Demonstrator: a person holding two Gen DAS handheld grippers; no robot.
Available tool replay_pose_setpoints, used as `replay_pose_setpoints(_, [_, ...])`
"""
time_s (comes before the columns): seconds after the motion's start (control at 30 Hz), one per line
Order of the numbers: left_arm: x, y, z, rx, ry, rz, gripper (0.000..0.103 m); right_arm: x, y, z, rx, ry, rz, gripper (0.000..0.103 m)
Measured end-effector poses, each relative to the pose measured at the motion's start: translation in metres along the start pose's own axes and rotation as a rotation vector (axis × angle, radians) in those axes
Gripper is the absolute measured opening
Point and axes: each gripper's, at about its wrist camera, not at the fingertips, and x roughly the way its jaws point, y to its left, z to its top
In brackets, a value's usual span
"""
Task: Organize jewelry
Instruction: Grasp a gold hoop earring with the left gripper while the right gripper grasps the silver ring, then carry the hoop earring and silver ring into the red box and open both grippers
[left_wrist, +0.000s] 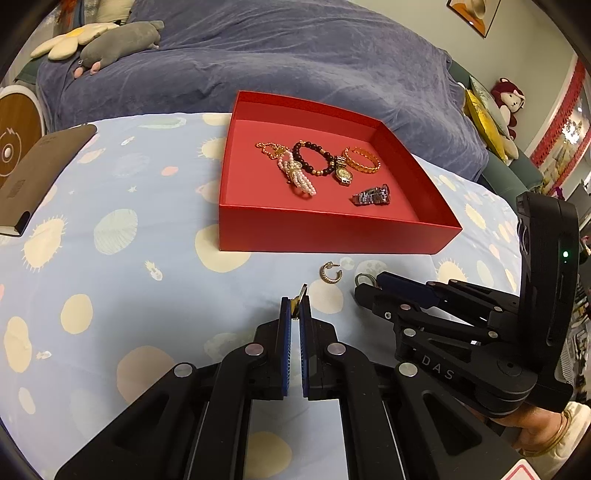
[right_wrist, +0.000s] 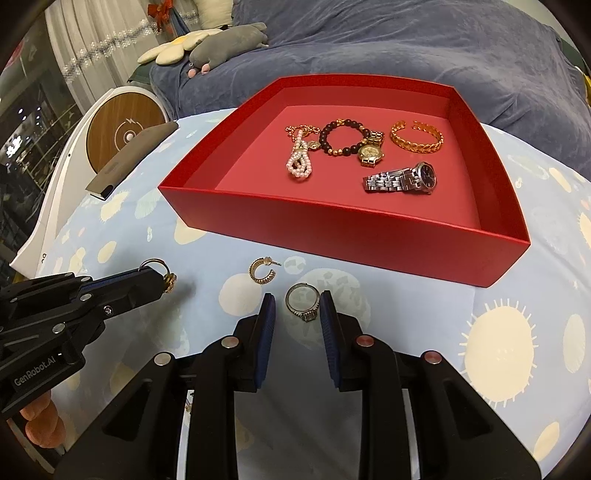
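A red box (right_wrist: 332, 225) stands on the spotted blue cloth and holds bracelets, a gold cuff (right_wrist: 417, 136) and a silver watch (right_wrist: 402, 179). In front of it lie a gold hoop earring (right_wrist: 262, 271) and a silver ring (right_wrist: 303, 301). My right gripper (right_wrist: 297, 295) is open, one finger on each side of the silver ring, which rests on the cloth with a gap at the left pad. My left gripper (left_wrist: 294, 301) is shut on a small gold ring (left_wrist: 299, 295), held just above the cloth left of the earring (left_wrist: 330, 272). Both grippers are near the front wall of the red box (left_wrist: 332, 232).
A brown notebook (left_wrist: 40, 173) lies at the cloth's left edge, beside a white round device with a wooden face (right_wrist: 122, 136). Behind the box rises a blue-grey blanket (left_wrist: 295, 55) with plush toys (left_wrist: 122, 40). A hand wearing a bangle (left_wrist: 546, 432) holds the right gripper.
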Motion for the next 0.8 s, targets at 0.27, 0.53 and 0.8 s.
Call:
replay_pose_setpoints(0.27, [-0.001, -0.001, -0.001, -0.002, 0.002, -0.014, 0.003, -0.002, -0.002, -0.002, 0.002, -0.006, -0.020, 0.018])
replay_pose_setpoints(0.53, [-0.002, 0.000, -0.001, -0.004, 0.000, -0.017, 0.003, -0.011, -0.006, -0.002, 0.023, -0.014, -0.006, 0.003])
replay_pose_setpoints(0.8, [-0.003, 0.000, 0.001, -0.006, -0.005, -0.019, 0.003, -0.021, -0.005, -0.003, 0.023, -0.031, 0.005, 0.003])
